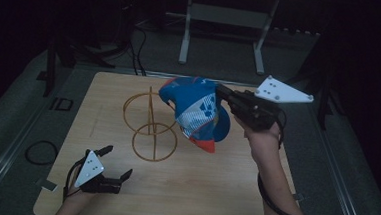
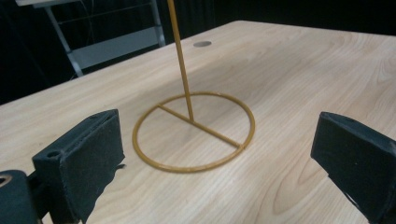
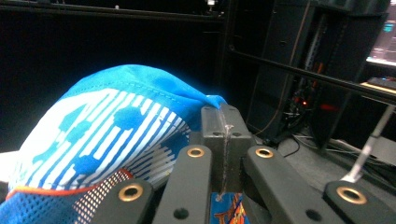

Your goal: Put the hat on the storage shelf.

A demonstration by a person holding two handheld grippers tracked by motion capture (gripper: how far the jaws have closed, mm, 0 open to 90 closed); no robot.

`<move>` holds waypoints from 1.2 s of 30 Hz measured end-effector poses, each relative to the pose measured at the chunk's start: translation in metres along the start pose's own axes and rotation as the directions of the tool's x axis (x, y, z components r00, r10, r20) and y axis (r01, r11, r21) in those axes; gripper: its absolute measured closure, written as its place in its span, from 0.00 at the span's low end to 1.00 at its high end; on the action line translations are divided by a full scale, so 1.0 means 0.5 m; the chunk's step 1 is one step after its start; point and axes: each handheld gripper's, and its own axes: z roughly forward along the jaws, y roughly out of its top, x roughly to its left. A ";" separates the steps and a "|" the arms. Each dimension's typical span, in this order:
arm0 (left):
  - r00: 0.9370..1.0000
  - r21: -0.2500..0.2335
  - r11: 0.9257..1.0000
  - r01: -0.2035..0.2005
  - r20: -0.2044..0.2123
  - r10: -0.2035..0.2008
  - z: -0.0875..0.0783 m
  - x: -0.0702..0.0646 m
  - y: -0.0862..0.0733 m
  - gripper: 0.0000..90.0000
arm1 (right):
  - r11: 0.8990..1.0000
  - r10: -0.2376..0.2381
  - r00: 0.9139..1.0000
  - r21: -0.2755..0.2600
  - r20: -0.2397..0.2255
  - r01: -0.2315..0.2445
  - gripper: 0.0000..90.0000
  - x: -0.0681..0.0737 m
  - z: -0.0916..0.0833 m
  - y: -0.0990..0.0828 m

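A blue and white cap [image 1: 197, 111] with an orange-edged brim hangs in the air over the table's middle right. My right gripper [image 1: 224, 93] is shut on the cap's rim, and the cap [image 3: 98, 135] spreads to the left of its closed jaws [image 3: 224, 121]. A gold wire stand [image 1: 150, 122] with a round base, an upright rod and a top ring stands just left of the cap. My left gripper [image 1: 117, 161] rests open near the table's front left corner, its pads [image 2: 84, 154] apart and empty, facing the stand's base ring [image 2: 194, 130].
The wooden table [image 1: 198, 188] sits on grey flooring. A black ring of cable [image 1: 41, 152] lies on the floor to the left. A metal frame [image 1: 224, 19] stands behind the table. Dark equipment racks [image 3: 327, 70] are off to the right.
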 end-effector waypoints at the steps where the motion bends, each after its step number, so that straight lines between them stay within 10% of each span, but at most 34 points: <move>1: 1.000 0.005 1.000 -0.004 -0.006 0.004 0.001 -0.001 -0.006 0.03 | 1.000 0.002 1.000 -0.001 -0.004 -0.002 1.00 0.001 0.007 0.003; 23: 0.997 -0.034 0.998 0.054 -0.047 -0.055 -0.020 0.019 -0.043 0.05 | 0.992 0.029 0.988 0.125 -0.150 -0.010 1.00 0.082 0.269 0.027; 36: 0.996 -0.032 0.996 0.087 -0.024 -0.087 -0.023 0.026 -0.047 0.05 | 0.973 0.034 0.974 0.230 -0.225 0.019 1.00 0.118 0.342 -0.020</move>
